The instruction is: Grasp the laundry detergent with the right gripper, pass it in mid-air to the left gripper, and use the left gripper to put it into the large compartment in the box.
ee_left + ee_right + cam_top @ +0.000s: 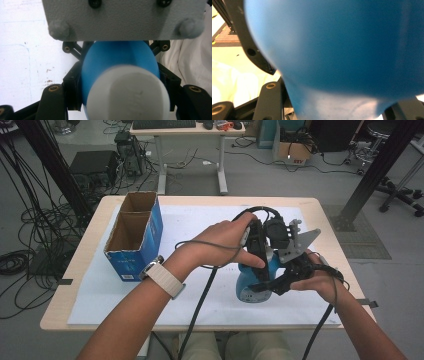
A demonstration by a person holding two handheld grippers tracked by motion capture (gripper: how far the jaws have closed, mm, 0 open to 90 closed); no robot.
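Fingers of both grippers are clamped on the blue bottle (248,282), 1 gripper per end. Left gripper (264,270) comes down from 12 o'clock onto the bottle's upper part. In the left gripper view its black fingers (72,85) press both flanks of the bottle (117,60), and the white cap (128,95) points at the camera. The other gripper's grey plate (125,18) crosses the top of that view.

Right gripper (280,282) reaches in from 3 o'clock and grips the bottle lower down, near its base. In the right gripper view the bottle (337,45) sits blurred right against the lens, with 1 black finger (268,100) at 7 o'clock pressed to its side.

The bottle stands near the table's (75,285) front edge, right of centre, on the white sheet (200,225). Whether its base touches the sheet, can't tell.

An open blue box (135,237) with 2 compartments sits at 9 o'clock from the bottle, well apart. The left hand (225,242) wraps its gripper from above; the right hand (320,282) holds its gripper from the side. A cable (200,305) trails from the left gripper toward 6 o'clock.
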